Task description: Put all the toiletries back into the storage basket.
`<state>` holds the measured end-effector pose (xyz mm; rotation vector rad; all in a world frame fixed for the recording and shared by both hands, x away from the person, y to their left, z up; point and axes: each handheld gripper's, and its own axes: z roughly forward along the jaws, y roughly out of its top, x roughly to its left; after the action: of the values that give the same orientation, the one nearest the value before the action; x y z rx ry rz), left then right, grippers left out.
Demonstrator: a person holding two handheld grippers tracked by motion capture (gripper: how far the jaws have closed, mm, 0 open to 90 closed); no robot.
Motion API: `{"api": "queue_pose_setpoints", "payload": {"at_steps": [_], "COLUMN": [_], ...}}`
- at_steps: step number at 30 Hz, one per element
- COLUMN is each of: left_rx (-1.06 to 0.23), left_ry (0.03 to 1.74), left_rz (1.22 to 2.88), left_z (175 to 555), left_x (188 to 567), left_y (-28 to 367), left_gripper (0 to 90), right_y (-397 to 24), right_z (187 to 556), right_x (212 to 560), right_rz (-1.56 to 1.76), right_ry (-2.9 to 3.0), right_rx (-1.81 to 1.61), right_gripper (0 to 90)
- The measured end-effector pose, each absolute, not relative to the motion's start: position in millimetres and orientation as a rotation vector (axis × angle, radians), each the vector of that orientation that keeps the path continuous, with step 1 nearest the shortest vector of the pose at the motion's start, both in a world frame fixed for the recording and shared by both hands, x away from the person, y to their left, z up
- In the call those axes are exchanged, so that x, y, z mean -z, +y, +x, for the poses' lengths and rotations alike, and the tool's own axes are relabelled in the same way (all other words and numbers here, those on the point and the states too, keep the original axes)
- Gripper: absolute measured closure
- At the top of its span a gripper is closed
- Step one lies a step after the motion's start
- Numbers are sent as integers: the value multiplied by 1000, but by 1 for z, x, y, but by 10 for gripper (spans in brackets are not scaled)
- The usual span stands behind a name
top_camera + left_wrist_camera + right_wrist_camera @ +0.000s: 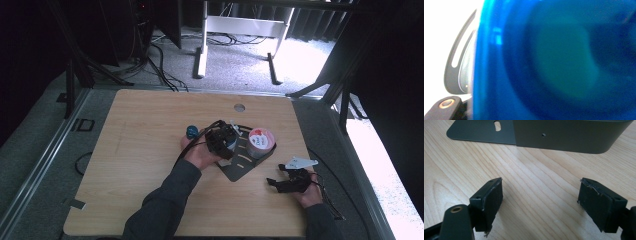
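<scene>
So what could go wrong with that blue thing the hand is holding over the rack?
1. The left gripper carries a translucent blue plastic container right up against its camera, which blocks that view, so it may be set down off target on the dark grey metal rack.
2. The white round tin with a red label sits close beside it and could get knocked.
3. The right gripper rests open on the light wooden table, not steadying the rack, which might slide.
</scene>
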<state>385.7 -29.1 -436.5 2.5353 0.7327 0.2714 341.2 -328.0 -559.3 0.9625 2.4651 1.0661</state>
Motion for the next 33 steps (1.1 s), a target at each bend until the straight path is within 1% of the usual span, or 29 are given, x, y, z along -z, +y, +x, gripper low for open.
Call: {"api": "queue_pose_setpoints", "payload": {"at_steps": [33], "left_rx": [-264], "left_ry": [782], "left_rz": [2521], "left_z": [405], "left_x": [443], "left_y": [-44], "left_gripper": [547], "right_y": [-328], "right_z": [341], "right_x": [559], "right_rz": [958], "right_ry": [2469], "right_rx": [-1066], "right_gripper": [196]}}
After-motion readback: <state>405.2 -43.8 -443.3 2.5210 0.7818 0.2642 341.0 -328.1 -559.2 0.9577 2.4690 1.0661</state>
